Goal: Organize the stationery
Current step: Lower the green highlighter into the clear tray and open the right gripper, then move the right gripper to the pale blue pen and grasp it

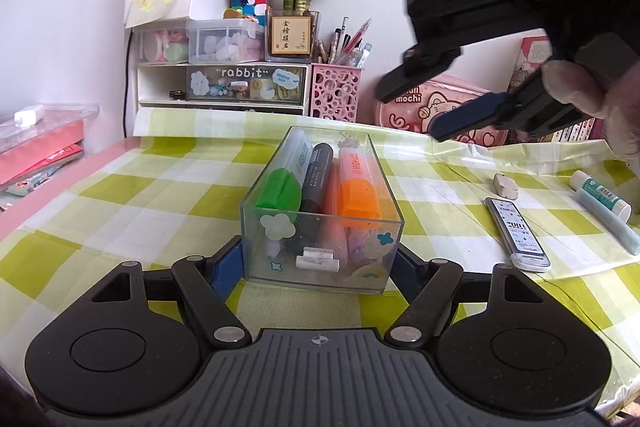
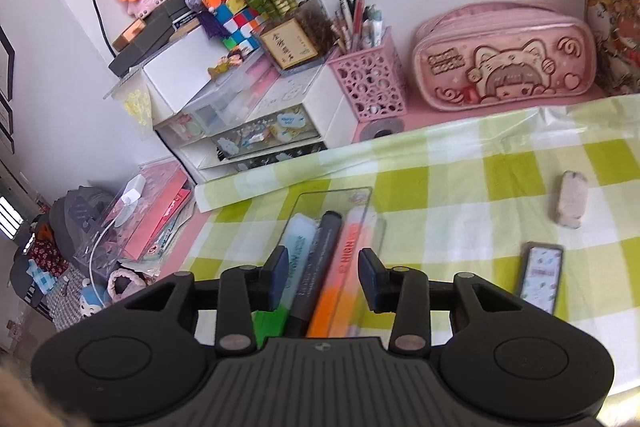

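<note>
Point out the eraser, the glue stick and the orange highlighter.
eraser [image 2: 571, 204]: right wrist view, middle of its top face.
glue stick [image 1: 604, 205]: left wrist view, on the labelled barrel.
orange highlighter [image 1: 358, 197]: left wrist view, on its orange cap, inside the clear box [image 1: 256, 223].

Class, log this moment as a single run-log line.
left gripper: shut on clear box | right gripper: open, empty, above box | eraser, glue stick: on cloth
</note>
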`<state>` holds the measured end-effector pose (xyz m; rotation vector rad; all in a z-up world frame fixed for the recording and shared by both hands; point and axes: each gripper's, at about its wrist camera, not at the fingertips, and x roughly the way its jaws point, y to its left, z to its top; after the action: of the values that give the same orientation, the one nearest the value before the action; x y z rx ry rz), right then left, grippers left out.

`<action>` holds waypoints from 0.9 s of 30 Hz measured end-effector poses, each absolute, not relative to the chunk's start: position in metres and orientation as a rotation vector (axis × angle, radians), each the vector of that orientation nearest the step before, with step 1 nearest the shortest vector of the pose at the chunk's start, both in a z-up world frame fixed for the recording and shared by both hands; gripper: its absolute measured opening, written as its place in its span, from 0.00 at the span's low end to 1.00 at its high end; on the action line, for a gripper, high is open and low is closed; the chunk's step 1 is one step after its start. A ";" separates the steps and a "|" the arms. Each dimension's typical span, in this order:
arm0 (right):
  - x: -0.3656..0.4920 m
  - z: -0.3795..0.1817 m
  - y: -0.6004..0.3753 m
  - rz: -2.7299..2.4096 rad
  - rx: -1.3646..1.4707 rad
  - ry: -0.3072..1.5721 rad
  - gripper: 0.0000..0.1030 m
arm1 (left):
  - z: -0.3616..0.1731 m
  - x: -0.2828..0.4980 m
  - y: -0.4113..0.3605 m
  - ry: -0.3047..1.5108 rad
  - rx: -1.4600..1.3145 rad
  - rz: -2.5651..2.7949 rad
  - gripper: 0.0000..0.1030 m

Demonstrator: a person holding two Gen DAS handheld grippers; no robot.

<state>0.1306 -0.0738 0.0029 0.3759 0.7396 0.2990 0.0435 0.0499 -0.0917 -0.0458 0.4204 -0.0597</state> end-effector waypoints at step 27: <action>0.081 -0.038 -0.254 -0.173 0.239 0.736 0.33 | -0.091 0.041 0.049 0.417 -0.050 -0.049 0.72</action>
<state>0.0807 -0.2542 -0.0376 0.2385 0.7362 -0.1732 0.0413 0.0488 -0.0911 -0.0496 0.4172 -0.0492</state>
